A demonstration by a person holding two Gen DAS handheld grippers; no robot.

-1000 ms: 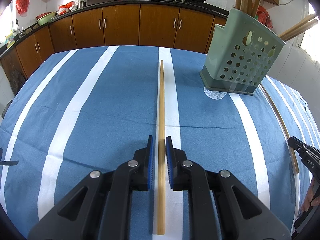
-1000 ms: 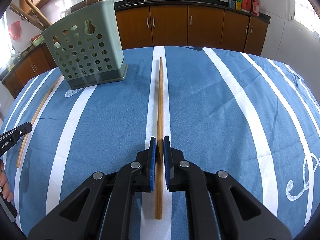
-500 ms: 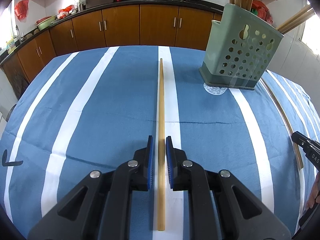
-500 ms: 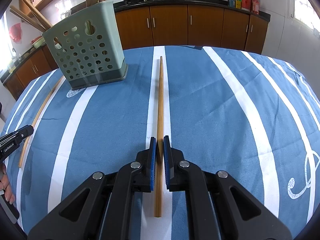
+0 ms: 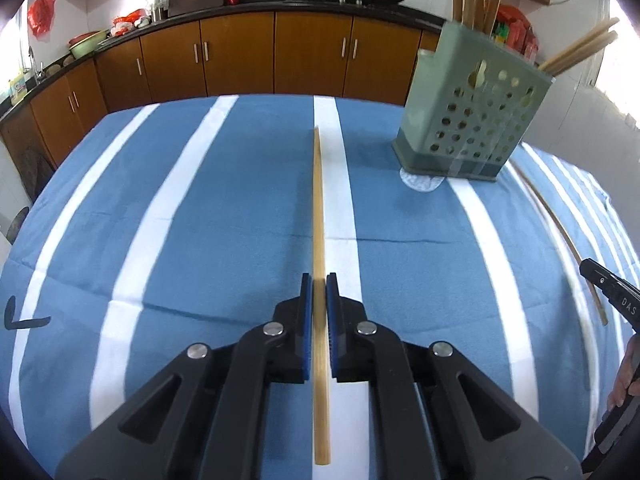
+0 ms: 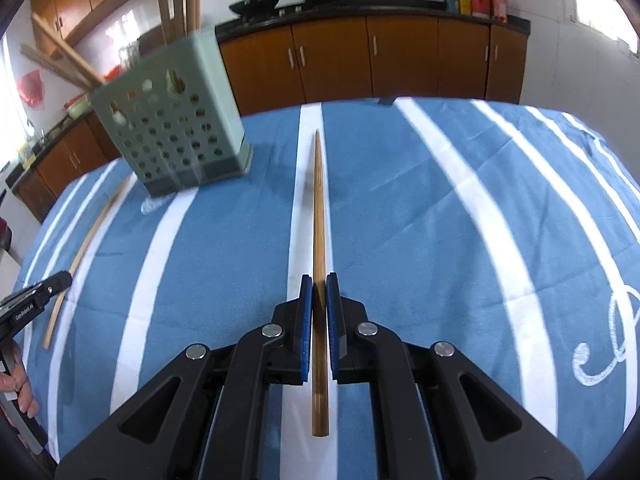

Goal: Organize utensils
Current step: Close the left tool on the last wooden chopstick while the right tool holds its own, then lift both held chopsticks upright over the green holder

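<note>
Chopstick [image 5: 319, 216] clamped in left gripper [image 5: 319, 280]; second chopstick [image 6: 319, 208] clamped in right gripper [image 6: 319, 280]; holder [image 5: 472, 128] blurred.

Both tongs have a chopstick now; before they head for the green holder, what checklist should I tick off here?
1. Left tongs shut on its chopstick: ok.
2. Right tongs shut on its chopstick: ok.
3. Each chopstick in line with its fingers: ok.
4. Green holder upright on the tablecloth: ok.
5. Room left inside the holder: cannot tell.
6. Third chopstick still loose on the cloth: not ok.
</note>
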